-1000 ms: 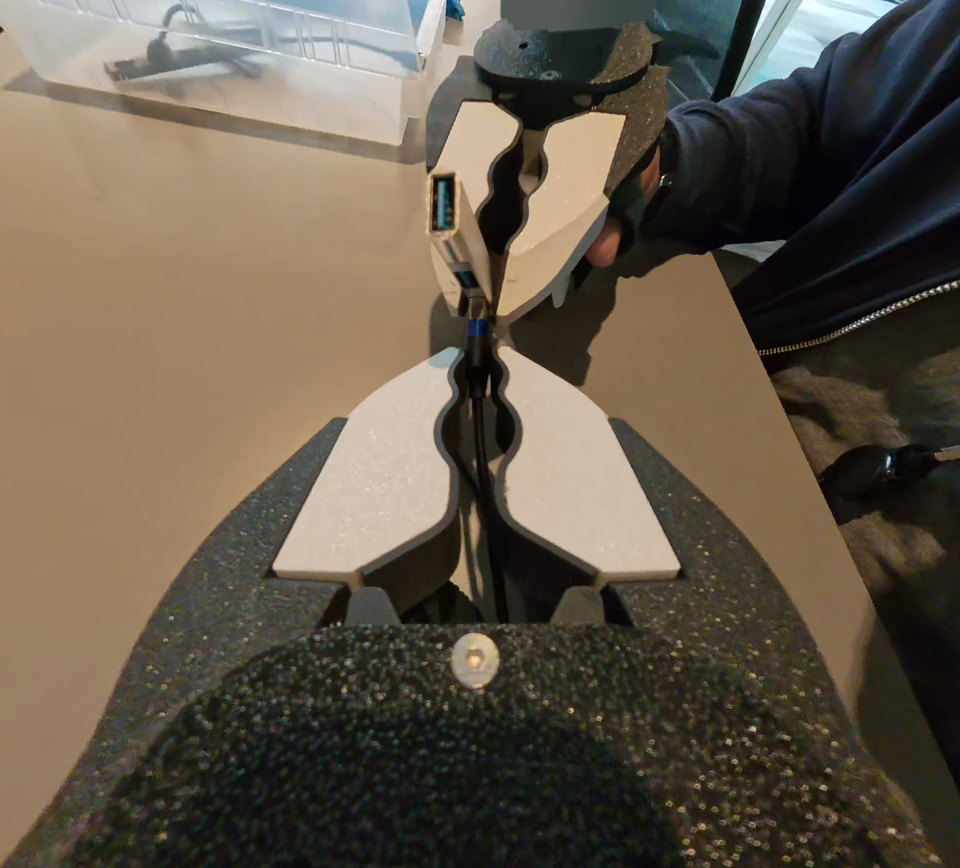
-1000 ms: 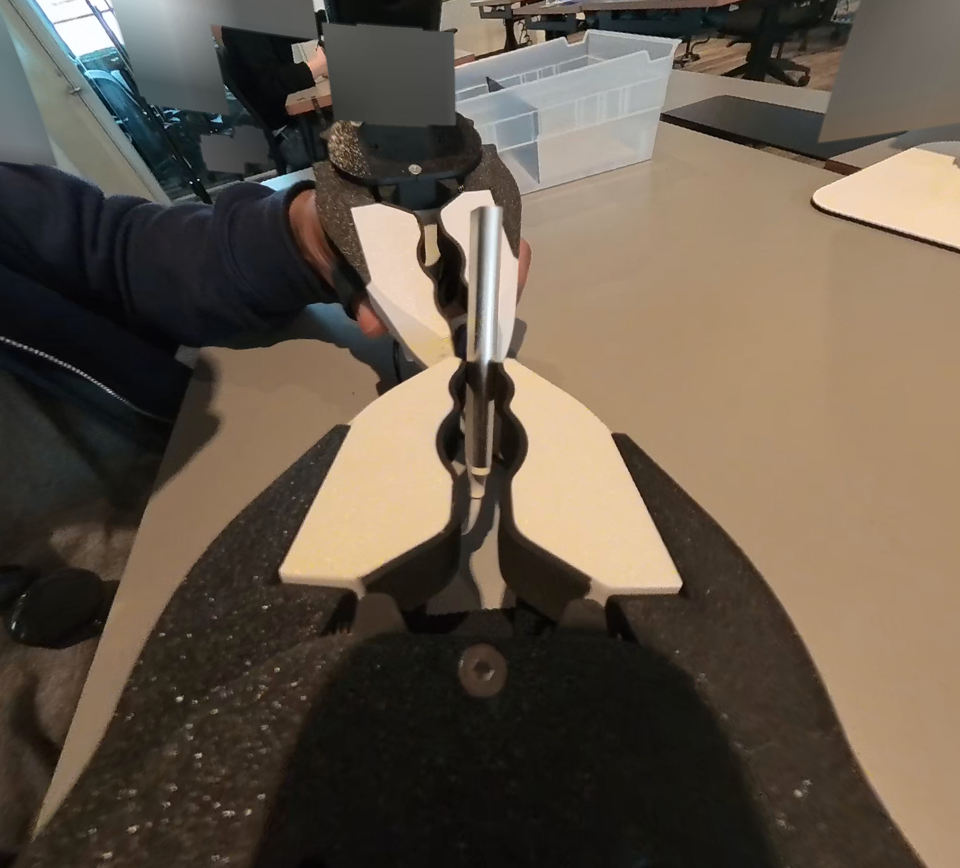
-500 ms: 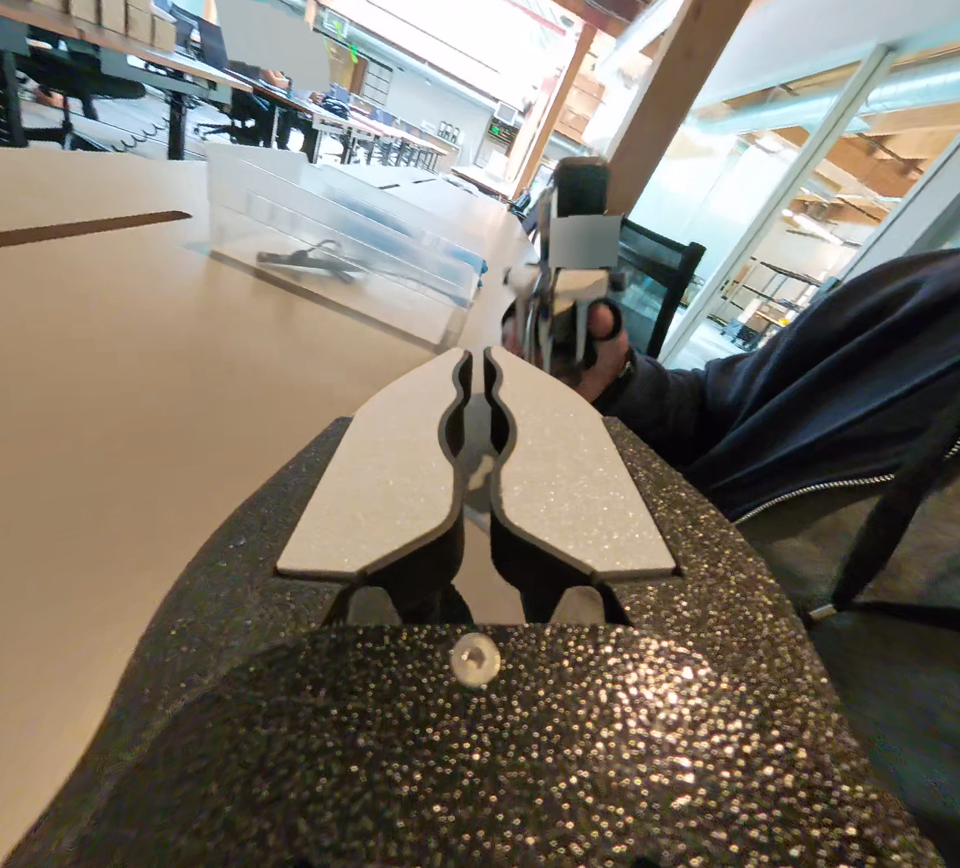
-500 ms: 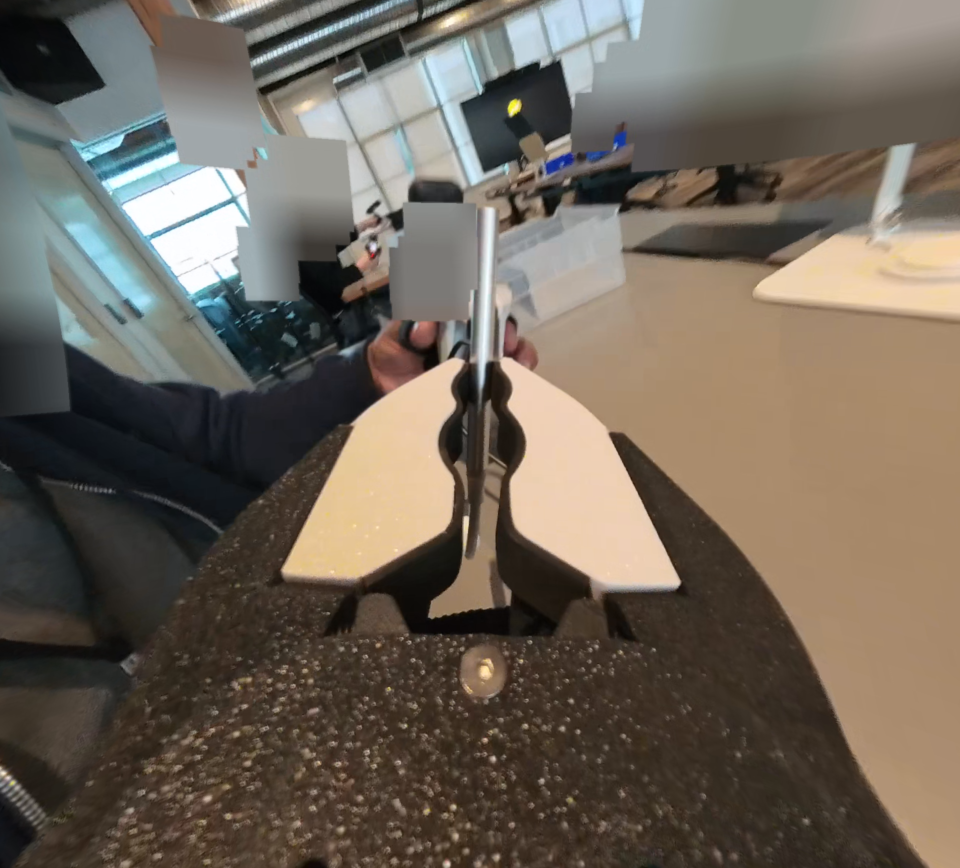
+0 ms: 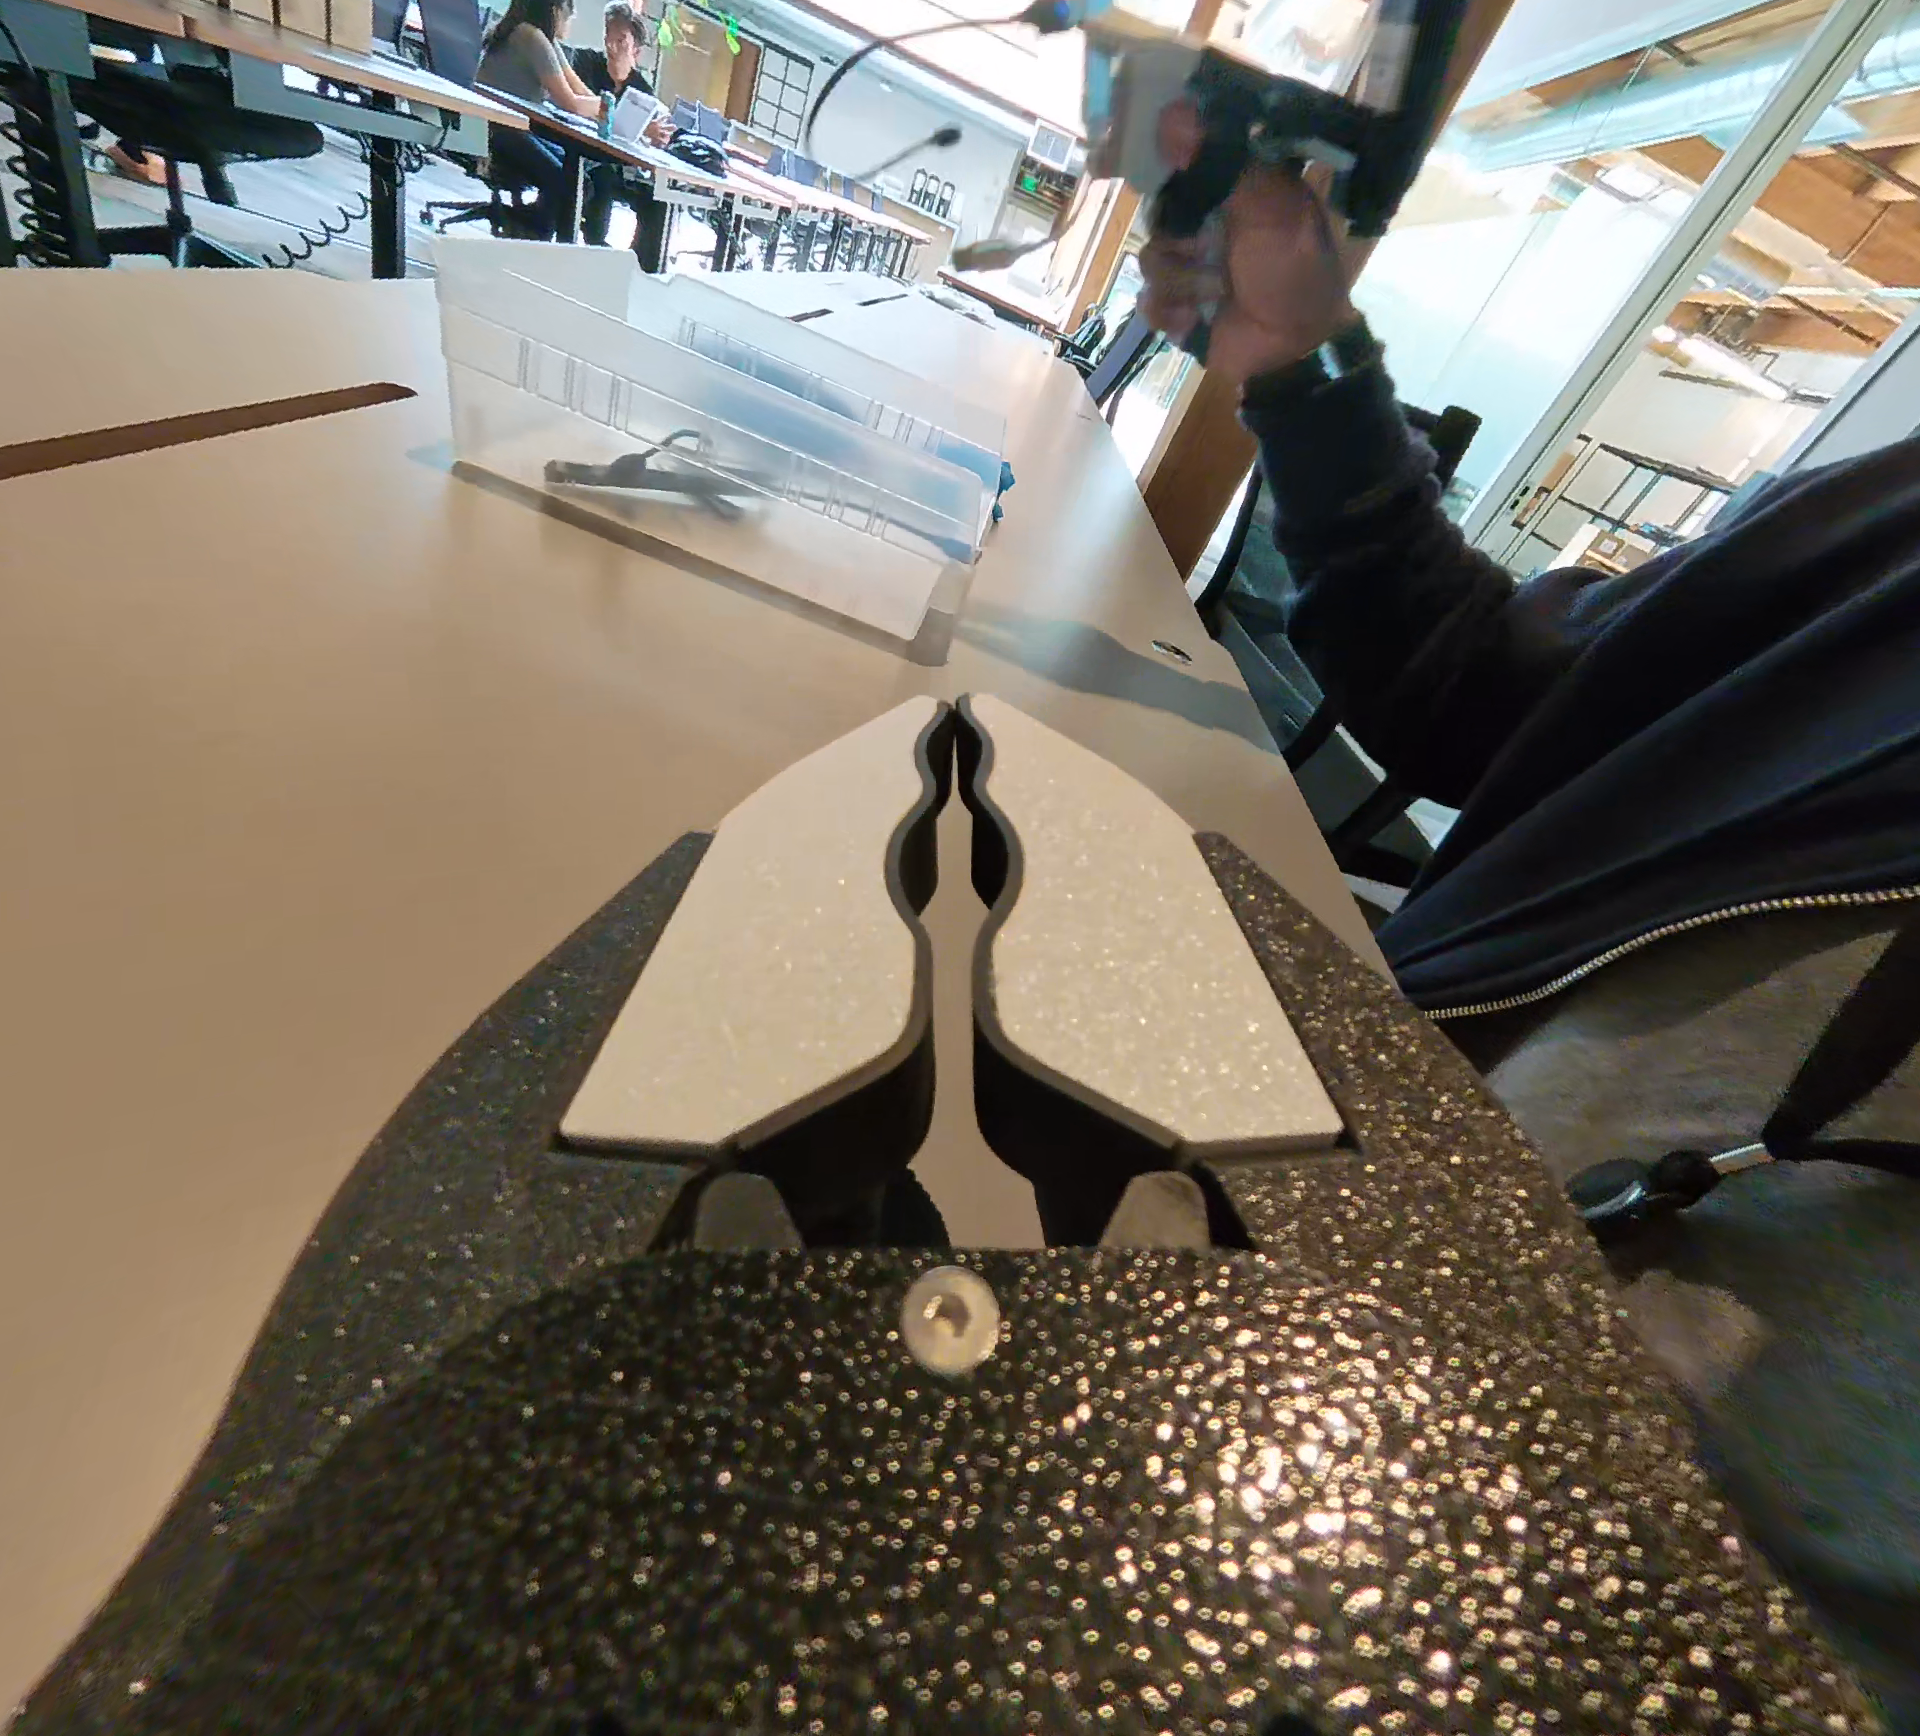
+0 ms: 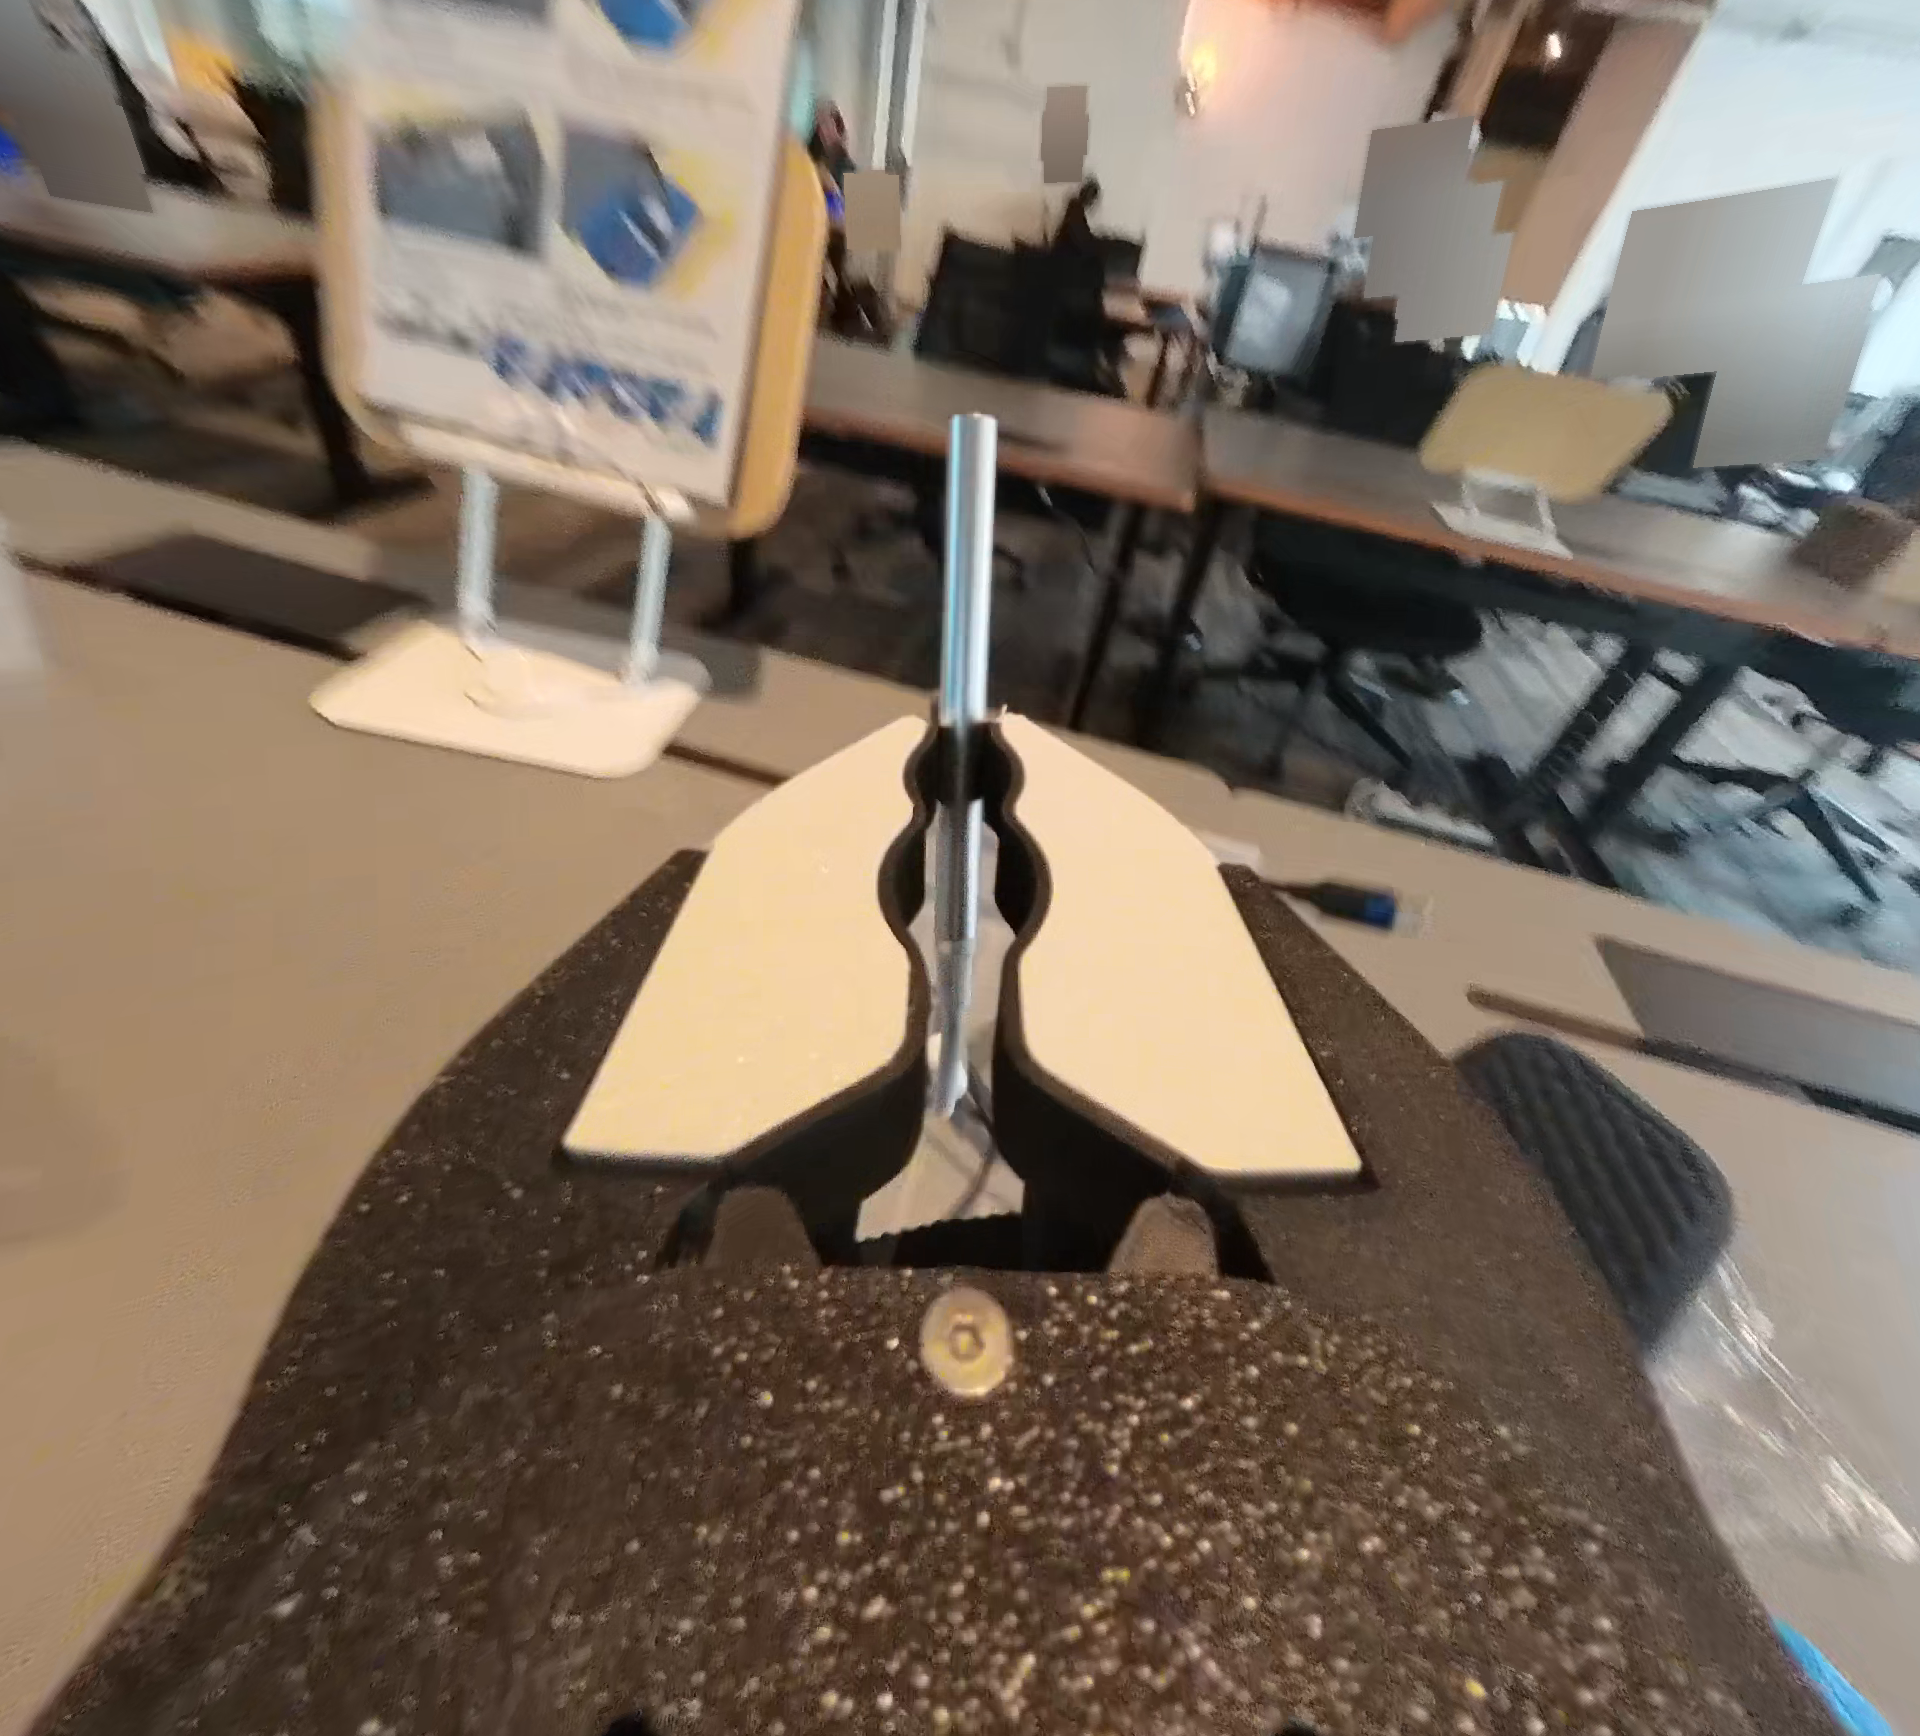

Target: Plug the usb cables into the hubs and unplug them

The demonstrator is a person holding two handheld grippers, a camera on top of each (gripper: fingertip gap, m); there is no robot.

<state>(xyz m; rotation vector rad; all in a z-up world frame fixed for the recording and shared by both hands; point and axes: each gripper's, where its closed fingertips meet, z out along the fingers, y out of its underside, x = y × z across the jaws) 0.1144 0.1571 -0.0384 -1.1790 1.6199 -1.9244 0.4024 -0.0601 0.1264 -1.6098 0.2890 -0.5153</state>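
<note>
The left gripper (image 5: pixel 954 732) is pinched together on nothing, low over the table (image 5: pixel 312 699); the right gripper (image 6: pixel 966 730) clamps the silver hub (image 6: pixel 966 543) edge-on, raised high, its cable (image 5: pixel 862 65) dangling; unplugging looks done; next, probably set the hub down.

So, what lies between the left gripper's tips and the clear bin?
Only bare table. In the left wrist view nothing lies between the left gripper and the bin.
</note>
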